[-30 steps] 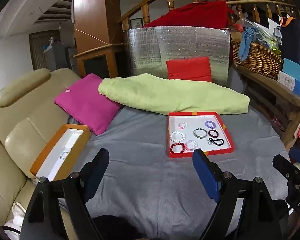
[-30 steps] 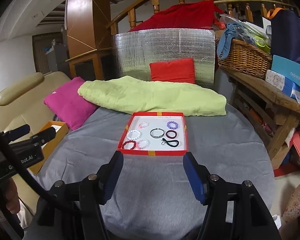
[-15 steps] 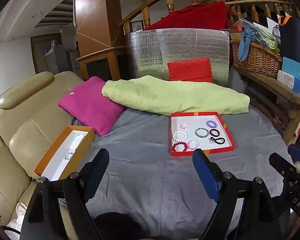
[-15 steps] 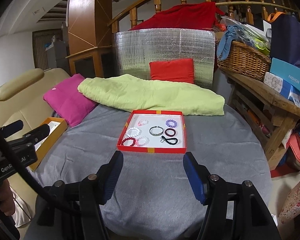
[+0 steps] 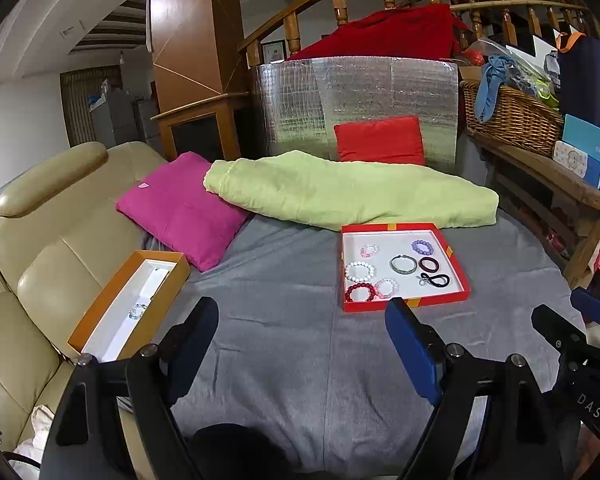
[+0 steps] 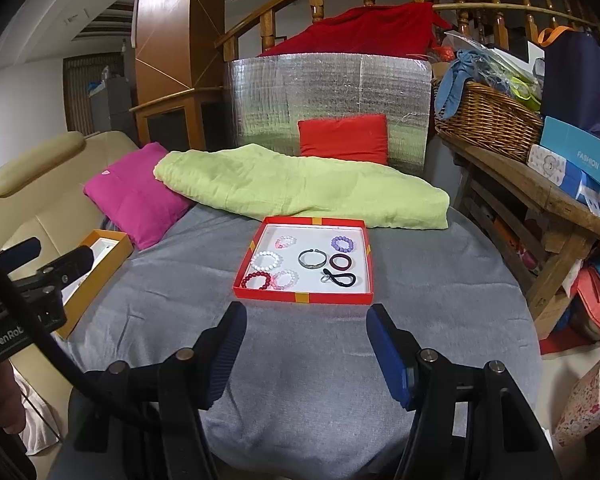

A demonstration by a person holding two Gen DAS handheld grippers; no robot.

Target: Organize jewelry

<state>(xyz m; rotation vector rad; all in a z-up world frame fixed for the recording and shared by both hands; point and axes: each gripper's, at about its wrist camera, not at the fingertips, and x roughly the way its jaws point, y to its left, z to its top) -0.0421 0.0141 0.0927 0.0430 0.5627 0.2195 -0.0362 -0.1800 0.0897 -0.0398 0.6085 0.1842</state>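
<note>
A red tray [image 5: 456, 258] [image 6: 312, 298] with a white floor lies on the grey cloth, holding several bracelets: a white bead one [image 6: 267, 259], a dark red one [image 6: 257, 280], a purple one [image 6: 343, 243], a metal bangle [image 6: 312, 258] and a black hair tie [image 6: 340, 279]. An orange box [image 5: 96, 312] [image 6: 112, 246] at the left holds one small clear bracelet [image 5: 137, 310]. My left gripper [image 5: 300, 320] stands open above the cloth between the two containers. My right gripper [image 6: 303, 322] is open just short of the tray's near edge. Both hold nothing.
A pink cushion [image 5: 180, 210], a green blanket [image 5: 348, 196] and a red cushion [image 5: 380, 140] lie behind the tray. A beige sofa [image 5: 40, 240] runs along the left. A wooden bench [image 6: 540, 196] with a wicker basket [image 6: 488, 120] and boxes stands at the right.
The left wrist view has shifted slightly, so the orange box and tray sit a little further right. Both grippers keep the same opening and the jewelry has not moved.
</note>
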